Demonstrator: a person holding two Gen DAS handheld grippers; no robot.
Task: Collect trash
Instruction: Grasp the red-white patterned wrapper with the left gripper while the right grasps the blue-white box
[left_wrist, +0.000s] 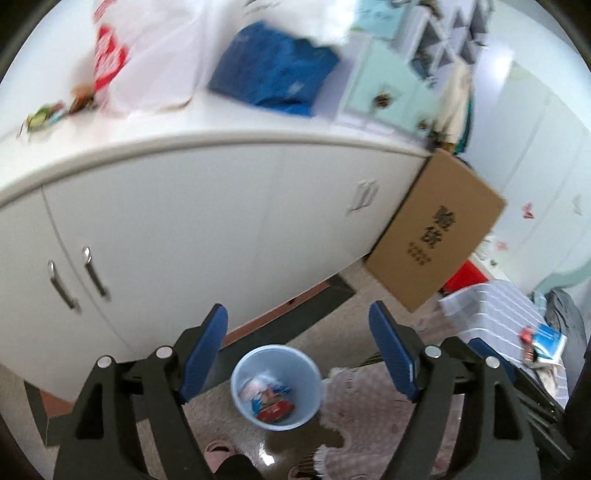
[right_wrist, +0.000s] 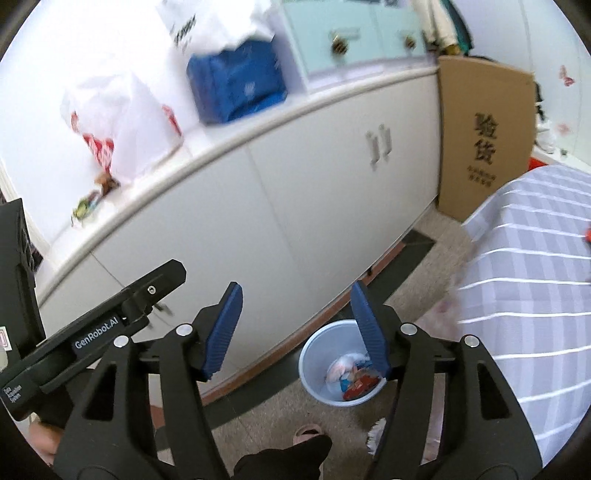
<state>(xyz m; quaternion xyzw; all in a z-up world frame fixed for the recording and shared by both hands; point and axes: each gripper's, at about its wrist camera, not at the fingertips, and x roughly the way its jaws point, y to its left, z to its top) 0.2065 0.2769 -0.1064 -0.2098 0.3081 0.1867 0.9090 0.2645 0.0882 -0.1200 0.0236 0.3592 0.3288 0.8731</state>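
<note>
A light blue bin (left_wrist: 277, 386) stands on the floor by the white cabinet, with several wrappers (left_wrist: 269, 398) inside; it also shows in the right wrist view (right_wrist: 332, 369). My left gripper (left_wrist: 299, 354) is open and empty, held above the bin. My right gripper (right_wrist: 295, 332) is open and empty, above and left of the bin. Small wrappers (left_wrist: 44, 116) lie on the cabinet top at its left end, also seen in the right wrist view (right_wrist: 88, 206).
A white cabinet (left_wrist: 207, 221) carries a white plastic bag (left_wrist: 140, 55), a blue bag (left_wrist: 273, 70) and a mint drawer box (left_wrist: 388, 81). A cardboard box (left_wrist: 436, 229) leans at its end. A striped bed (right_wrist: 528, 280) is right. My slippered foot (right_wrist: 306, 435) is below.
</note>
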